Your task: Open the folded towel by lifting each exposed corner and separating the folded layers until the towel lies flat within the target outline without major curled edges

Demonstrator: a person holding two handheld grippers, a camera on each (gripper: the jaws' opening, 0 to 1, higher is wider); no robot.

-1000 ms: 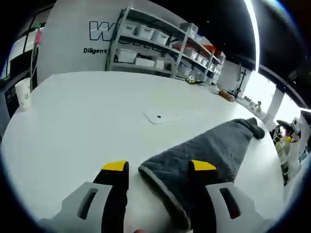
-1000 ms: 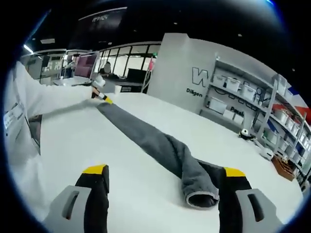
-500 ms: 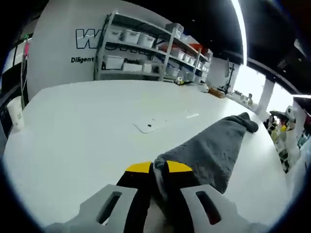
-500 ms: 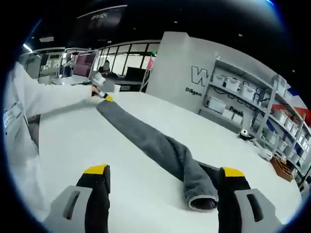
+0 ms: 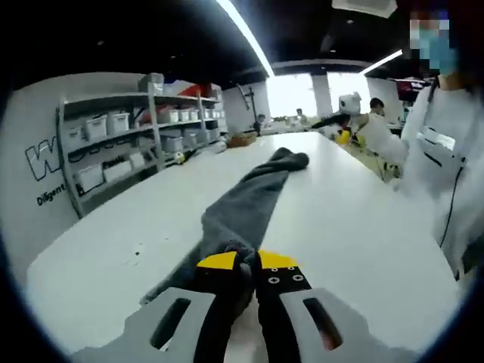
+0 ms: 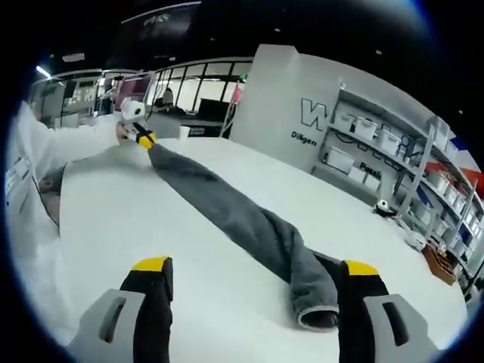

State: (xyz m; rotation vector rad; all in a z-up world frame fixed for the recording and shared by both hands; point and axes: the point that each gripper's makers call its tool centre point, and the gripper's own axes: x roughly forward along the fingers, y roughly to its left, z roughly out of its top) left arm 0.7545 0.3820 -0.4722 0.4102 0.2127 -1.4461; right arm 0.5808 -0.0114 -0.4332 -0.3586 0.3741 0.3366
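Two tongs: left tongs [image 5: 247, 266] clamp the plush grey towel [image 6: 242, 219] roll, right tongs [image 6: 257, 274] gape over smooth white table [image 6: 159, 227]

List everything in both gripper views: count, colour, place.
towel: 1, dark grey, stretched long across the table.
table: 1, white, under the towel.
shelving: 1 rack, grey, white bins, by the lettered wall.
cup: 1, white, far table edge.
person: 1, white coat, beside the table.
left gripper: 1, yellow-tipped black jaws shut on the towel's near end.
right gripper: 1, jaws open, straddling the towel's other end.
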